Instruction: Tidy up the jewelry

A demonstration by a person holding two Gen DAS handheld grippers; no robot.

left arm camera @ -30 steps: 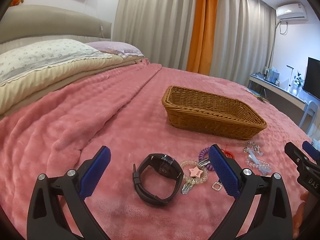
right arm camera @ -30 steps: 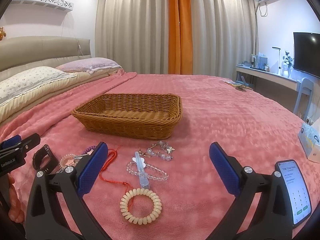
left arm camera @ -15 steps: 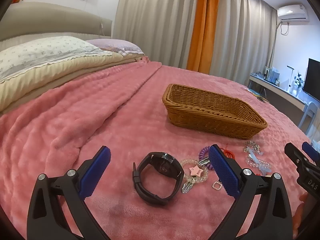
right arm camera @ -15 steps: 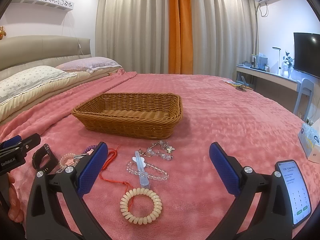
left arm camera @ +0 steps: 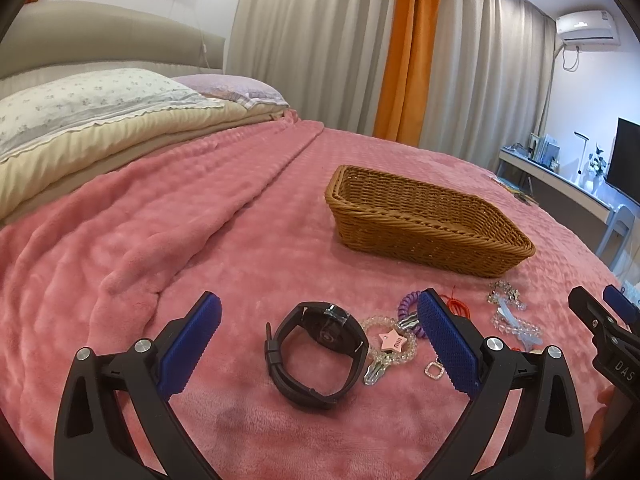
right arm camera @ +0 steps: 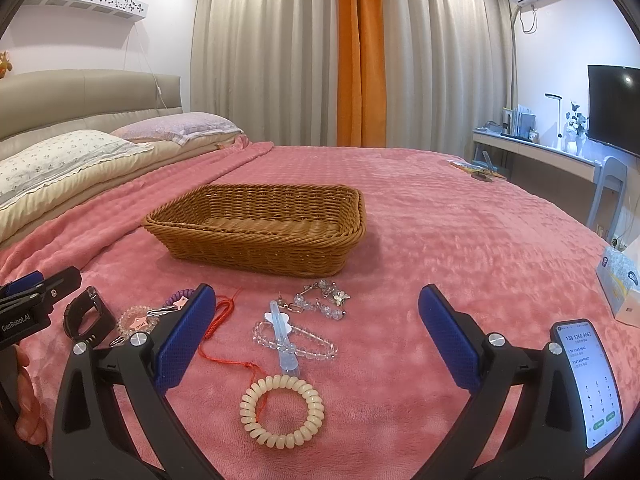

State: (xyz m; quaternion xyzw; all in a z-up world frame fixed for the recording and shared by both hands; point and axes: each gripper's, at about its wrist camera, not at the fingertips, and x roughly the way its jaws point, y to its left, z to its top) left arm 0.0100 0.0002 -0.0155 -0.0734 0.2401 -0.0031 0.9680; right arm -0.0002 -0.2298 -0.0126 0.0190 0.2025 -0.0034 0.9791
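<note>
While both pairs of blue-padded fingers stand spread wide with nothing between them, no piece of jewelry has yet been lifted. The left gripper (left arm camera: 318,350) hovers low over the pink blanket (left arm camera: 168,240), its jaws framing the black watch (left arm camera: 318,354), which lies on its side with its strap closed in a loop. Just beside the watch sits a clear bead bracelet with a pink star charm (left arm camera: 390,340), touching a purple coil band (left arm camera: 408,312) that the right-hand pad partly hides, and a small square ring (left arm camera: 434,370) lies near them. The right gripper (right arm camera: 316,342) frames a cream coil bracelet (right arm camera: 281,411), a red cord (right arm camera: 224,312) running up to it, a clear crystal strand with a pale blue clip (right arm camera: 286,338) across it, and a silver flower-charm chain (right arm camera: 324,302) beyond. The wicker basket (right arm camera: 256,248), apparently empty, stands farther back on the bed, well apart from both grippers. The likely trouble is in the crowding: closing on the watch may catch the star bracelet too, and the plush nap could let thin pieces sink so the pads pinch fabric instead. The red cord seems threaded through the cream coil, so lifting one may drag the other, and round beads could slip from flat pads on the way to the basket.
</note>
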